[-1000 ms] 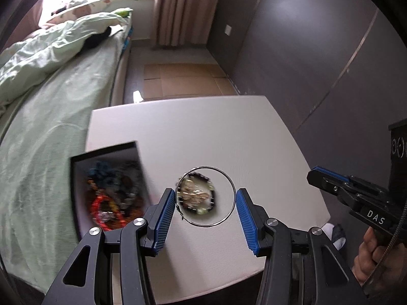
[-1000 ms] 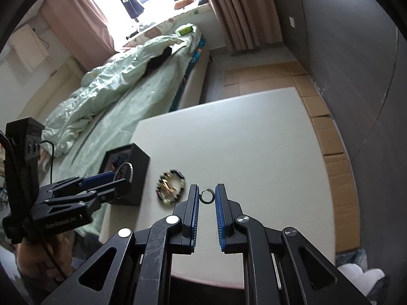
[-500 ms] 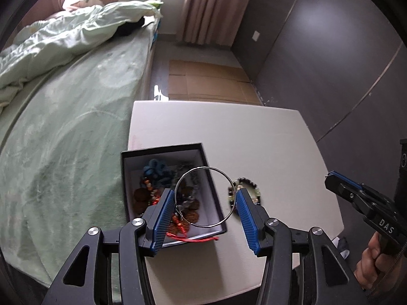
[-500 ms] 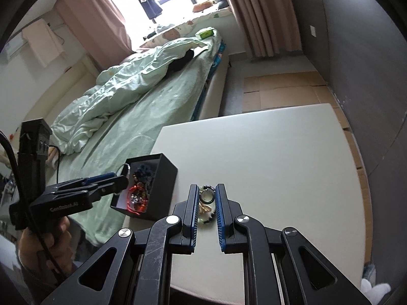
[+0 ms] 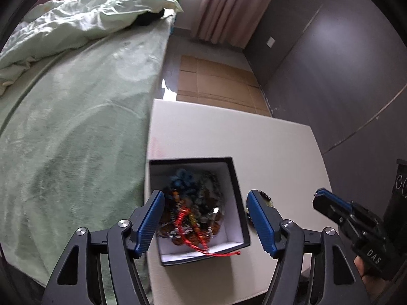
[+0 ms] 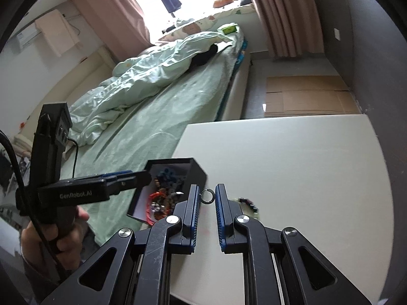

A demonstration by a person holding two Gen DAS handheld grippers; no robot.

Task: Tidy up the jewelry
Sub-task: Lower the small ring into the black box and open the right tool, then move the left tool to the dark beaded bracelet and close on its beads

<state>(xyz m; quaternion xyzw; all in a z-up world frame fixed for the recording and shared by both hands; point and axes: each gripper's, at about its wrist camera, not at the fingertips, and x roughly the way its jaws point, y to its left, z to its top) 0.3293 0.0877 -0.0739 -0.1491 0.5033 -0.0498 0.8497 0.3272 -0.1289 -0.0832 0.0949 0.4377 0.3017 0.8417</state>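
Room: a bedroom with a bed (image 5: 76,117) under a pale green cover on the left, pink curtains (image 6: 287,12) by a bright window, flattened cardboard (image 5: 213,81) on the floor and a dark grey wall (image 5: 343,71) on the right.
Surface: a white table (image 6: 292,157) beside the bed.
Box: a black box (image 5: 236,193) with a white lining stands at the table's left edge, open, heaped with tangled beads and a red cord (image 5: 195,239).
Left gripper (image 5: 206,221): hovers over the box, blue fingers spread wide with nothing between them, partly blocking the box's near corners.
Bracelet: a dark beaded bracelet (image 6: 248,203) lies on the table just right of the box, mostly hidden behind the gripper fingers in both views.
Right gripper (image 6: 206,198): fingers narrow, pinching a small metal ring (image 6: 207,196) above the table, near the box's right wall.
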